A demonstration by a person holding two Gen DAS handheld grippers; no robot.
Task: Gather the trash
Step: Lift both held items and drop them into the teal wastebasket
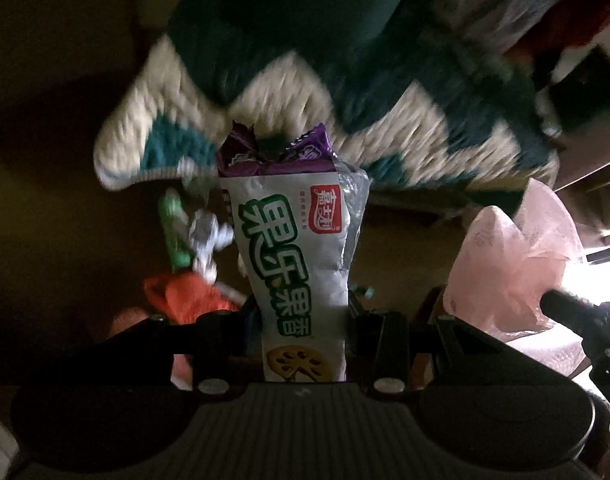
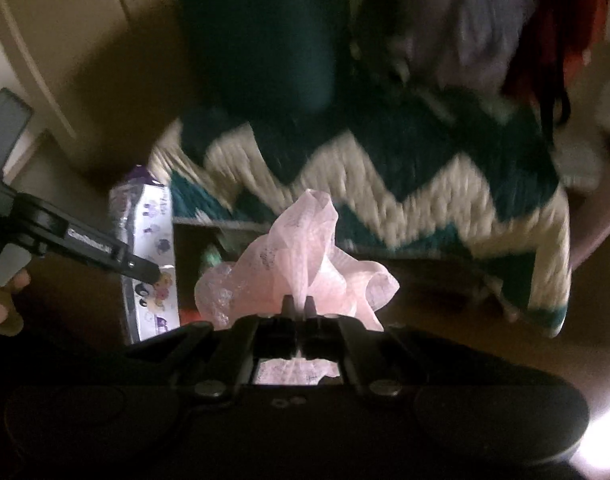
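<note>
Left gripper (image 1: 305, 312) clamps a white snack packet (image 1: 301, 256) — purple wrapper (image 1: 273, 152) tucked in its top; right gripper (image 2: 299, 304) pinches pink plastic bag (image 2: 301, 248).

Wrist views downward, sharing zigzag blanket (image 1: 305, 92)
</note>
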